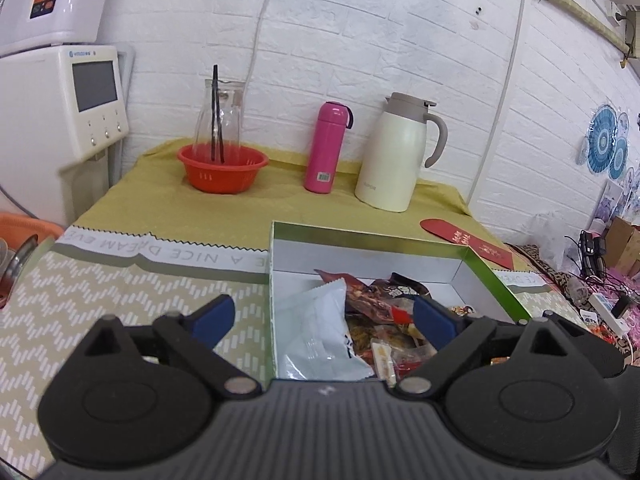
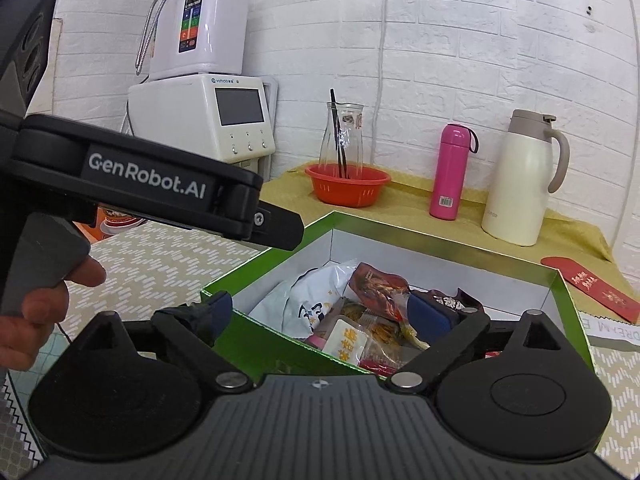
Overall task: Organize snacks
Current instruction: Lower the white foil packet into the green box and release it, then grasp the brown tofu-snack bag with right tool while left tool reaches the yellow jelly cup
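Observation:
An open green box with white inner walls [image 1: 360,258] [image 2: 420,260] stands on the patterned tablecloth and holds several snack packets. Among them are a white packet [image 1: 320,332] [image 2: 304,300], a red-brown packet [image 1: 368,300] [image 2: 380,280] and a small yellow-labelled packet [image 2: 344,340]. My left gripper [image 1: 323,320] is open over the box's near left corner, one blue pad outside the wall and one over the snacks, touching nothing. My right gripper [image 2: 324,314] is open over the near edge, straddling the corner the same way. The left gripper's black housing [image 2: 148,178] and the hand holding it [image 2: 40,300] show at the left.
Along the white brick wall stand a red colander [image 1: 222,174] holding a glass carafe, a pink flask [image 1: 326,148] and a cream thermal jug [image 1: 396,156]. A red envelope [image 1: 468,242] lies right of the box. A white water machine [image 1: 60,100] stands left; cables and clutter [image 1: 600,300] right.

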Tool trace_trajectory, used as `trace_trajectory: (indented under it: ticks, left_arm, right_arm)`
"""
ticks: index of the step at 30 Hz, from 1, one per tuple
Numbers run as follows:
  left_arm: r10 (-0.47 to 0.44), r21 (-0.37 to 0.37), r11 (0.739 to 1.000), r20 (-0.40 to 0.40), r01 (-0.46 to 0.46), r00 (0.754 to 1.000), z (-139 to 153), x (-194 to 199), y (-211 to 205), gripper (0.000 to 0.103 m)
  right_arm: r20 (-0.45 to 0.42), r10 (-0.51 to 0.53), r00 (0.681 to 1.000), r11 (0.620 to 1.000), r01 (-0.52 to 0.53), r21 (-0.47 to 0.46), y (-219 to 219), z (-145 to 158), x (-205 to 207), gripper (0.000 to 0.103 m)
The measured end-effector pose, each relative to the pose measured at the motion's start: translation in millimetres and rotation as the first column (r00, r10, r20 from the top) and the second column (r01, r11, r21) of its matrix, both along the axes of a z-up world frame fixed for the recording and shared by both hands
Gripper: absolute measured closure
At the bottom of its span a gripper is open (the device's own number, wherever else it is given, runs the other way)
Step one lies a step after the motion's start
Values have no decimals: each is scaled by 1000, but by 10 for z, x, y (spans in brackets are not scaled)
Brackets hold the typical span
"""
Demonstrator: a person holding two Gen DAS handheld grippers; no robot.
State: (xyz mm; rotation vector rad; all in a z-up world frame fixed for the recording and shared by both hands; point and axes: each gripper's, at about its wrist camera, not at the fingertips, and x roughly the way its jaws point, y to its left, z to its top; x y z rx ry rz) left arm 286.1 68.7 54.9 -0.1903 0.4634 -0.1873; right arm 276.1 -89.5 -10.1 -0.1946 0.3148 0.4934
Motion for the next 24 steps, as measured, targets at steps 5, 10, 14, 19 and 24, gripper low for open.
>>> trace_trajectory:
  ticks: [5,10,14,19,24]
  left_arm:
    - [-14,-1,1000,2,14,1000,55,-227,-42,9]
    - [-18,16,1000,-10,18,1000,89,-465,-90,9]
    - [-44,-7,999,-27,44,999,63,-717,-72,9]
    - [-57,-28,998,-29,56,998,-46,-1037,-70,9]
    - [-111,-38,993,-64,108,992,-292,-1249,-158,9]
  right_arm:
    - [-3,2,1000,1000,-2,0,-63,62,-210,0]
    - [-38,4,999,1000,-4,9,-189,84,-472,0]
    - [-40,-48,998,999,48,-9,-373,143,-756,0]
    - [-43,-105,994,994,106,30,-724,121,-1133,0]
    - [-68,-186,980,980,190,62,-974,-109,-1403,0]
